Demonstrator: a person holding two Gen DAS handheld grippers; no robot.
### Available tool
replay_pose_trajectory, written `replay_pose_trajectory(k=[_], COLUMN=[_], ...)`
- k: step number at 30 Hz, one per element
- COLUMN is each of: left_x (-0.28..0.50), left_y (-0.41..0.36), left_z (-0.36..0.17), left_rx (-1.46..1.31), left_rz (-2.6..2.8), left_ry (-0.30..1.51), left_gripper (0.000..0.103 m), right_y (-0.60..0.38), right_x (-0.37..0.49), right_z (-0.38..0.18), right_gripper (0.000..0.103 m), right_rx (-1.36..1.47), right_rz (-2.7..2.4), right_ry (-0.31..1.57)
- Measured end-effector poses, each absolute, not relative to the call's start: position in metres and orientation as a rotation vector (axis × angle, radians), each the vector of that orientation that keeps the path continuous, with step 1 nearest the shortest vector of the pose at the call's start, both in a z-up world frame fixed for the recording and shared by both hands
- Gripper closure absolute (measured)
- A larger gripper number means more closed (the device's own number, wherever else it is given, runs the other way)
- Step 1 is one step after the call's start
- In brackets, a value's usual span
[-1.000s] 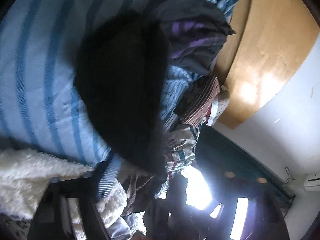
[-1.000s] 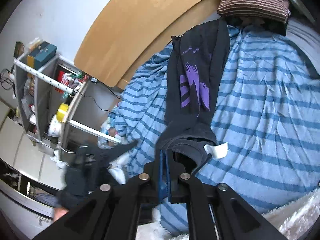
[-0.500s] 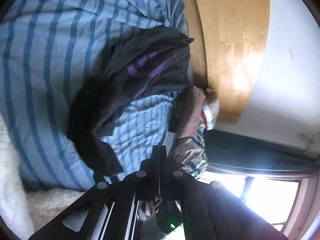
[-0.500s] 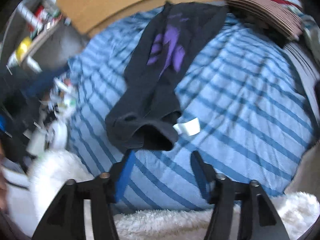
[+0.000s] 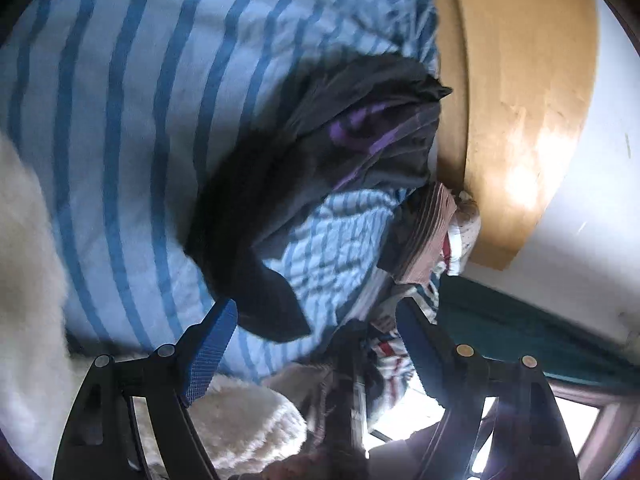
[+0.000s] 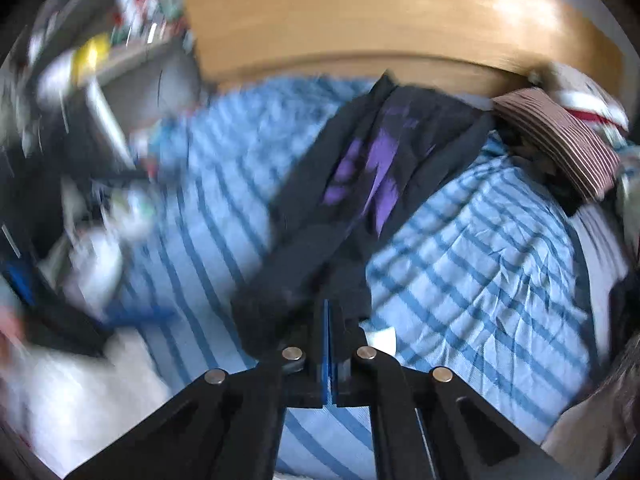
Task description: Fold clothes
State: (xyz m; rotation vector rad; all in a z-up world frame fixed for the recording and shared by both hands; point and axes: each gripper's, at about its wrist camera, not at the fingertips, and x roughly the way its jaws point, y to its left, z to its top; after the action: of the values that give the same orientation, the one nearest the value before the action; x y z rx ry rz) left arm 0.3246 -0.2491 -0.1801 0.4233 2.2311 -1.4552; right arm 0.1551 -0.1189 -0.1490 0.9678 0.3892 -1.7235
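A black garment with a purple print point(image 5: 320, 168) lies lengthwise on the blue striped bed sheet point(image 5: 120, 120). My left gripper point(image 5: 314, 306) hovers over its near corner with the jaws opening wide. The cloth's corner sits between the blue pads point(image 5: 212, 344), untouched by them. In the right wrist view the same black garment point(image 6: 360, 184) runs from the headboard towards me. My right gripper point(image 6: 328, 312) is closing tight on its near hem, beside a white label point(image 6: 382, 338).
A wooden headboard point(image 6: 360, 28) bounds the far side of the bed. Folded striped clothes point(image 6: 560, 144) lie at the back right corner. A white fluffy blanket point(image 5: 240, 420) covers the near edge. A cluttered shelf point(image 6: 100, 60), blurred, stands left of the bed.
My left gripper shut, then opened wide and let the garment's end drop onto the sheet. My right gripper let go, opened, rolled, and has shut again on the near hem.
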Motion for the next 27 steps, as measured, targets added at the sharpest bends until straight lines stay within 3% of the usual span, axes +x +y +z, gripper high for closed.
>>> replay_pose_trajectory(k=[2, 8, 9, 10, 11, 18, 21, 22, 24, 25, 26, 27], left_x=[0.318, 0.307, 0.306, 0.304, 0.303, 0.289, 0.284, 0.284, 0.287, 0.289, 0.292, 0.294], left_y=[-0.241, -0.23, -0.23, -0.23, -0.229, -0.217, -0.22, -0.223, -0.231, -0.235, -0.239, -0.243], left_z=[-0.194, -0.202, -0.203, -0.205, -0.209, -0.237, -0.241, -0.241, -0.235, -0.232, -0.228, -0.224], left_rx=[0.41, 0.458, 0.458, 0.456, 0.456, 0.451, 0.437, 0.427, 0.433, 0.443, 0.459, 0.473], left_rz=[-1.415, -1.397, -1.392, -1.38, -1.365, -1.289, -1.28, -1.281, -1.302, -1.316, -1.337, -1.358], left_ry=[2.311, 2.294, 2.288, 2.284, 2.285, 2.342, 2.313, 2.291, 2.225, 2.186, 2.145, 2.105], left_gripper=[0.022, 0.022, 0.022, 0.022, 0.022, 0.022, 0.025, 0.03, 0.053, 0.07, 0.079, 0.081], right_y=[-0.109, -0.101, -0.1, -0.098, -0.096, -0.081, -0.079, -0.078, -0.076, -0.075, -0.076, -0.078], right_x=[0.146, 0.137, 0.137, 0.137, 0.138, 0.134, 0.131, 0.131, 0.13, 0.13, 0.13, 0.131], right_z=[-0.137, -0.145, -0.15, -0.155, -0.159, -0.172, -0.175, -0.176, -0.177, -0.177, -0.178, -0.18], right_gripper=[0.102, 0.093, 0.087, 0.064, 0.06, 0.06, 0.056, 0.055, 0.054, 0.05, 0.046, 0.046], right_rx=[0.98, 1.029, 1.048, 1.063, 1.067, 1.123, 1.141, 1.144, 1.149, 1.152, 1.156, 1.161], right_rz=[-1.731, -1.735, -1.715, -1.702, -1.705, -1.71, -1.714, -1.715, -1.716, -1.717, -1.715, -1.707], right_ry=[0.301, 0.456, 0.467, 0.477, 0.479, 0.479, 0.486, 0.491, 0.499, 0.502, 0.505, 0.507])
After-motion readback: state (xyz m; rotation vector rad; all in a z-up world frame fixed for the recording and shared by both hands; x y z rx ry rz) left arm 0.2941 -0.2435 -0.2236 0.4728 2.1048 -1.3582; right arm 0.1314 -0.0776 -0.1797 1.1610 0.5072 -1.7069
